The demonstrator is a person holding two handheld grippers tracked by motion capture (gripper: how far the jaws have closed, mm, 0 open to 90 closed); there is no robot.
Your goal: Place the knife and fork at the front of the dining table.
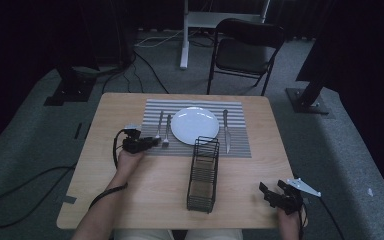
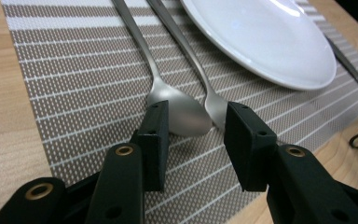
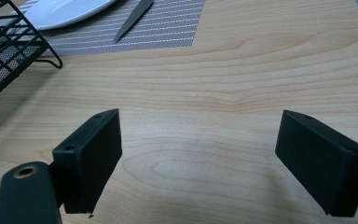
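A spoon (image 2: 179, 112) and a fork (image 2: 213, 103) lie side by side on a striped placemat (image 2: 74, 74), left of a white plate (image 2: 265, 42). My left gripper (image 2: 196, 122) is open low over the mat's near edge, with the spoon's bowl between its fingertips and the fork's head by the right jaw. From above, the left gripper (image 1: 154, 141) points right at the spoon (image 1: 159, 126) and fork (image 1: 167, 131). A knife (image 1: 226, 131) lies right of the plate (image 1: 195, 125). My right gripper (image 1: 273, 186) is wide open near the table's front right corner and holds nothing.
A black wire rack (image 1: 203, 172) stands in the middle of the table (image 1: 130, 190), between the two grippers. In the right gripper view the rack (image 3: 9, 46) is at the upper left, with the knife tip (image 3: 133, 21) beyond. A folding chair (image 1: 247, 50) stands behind the table.
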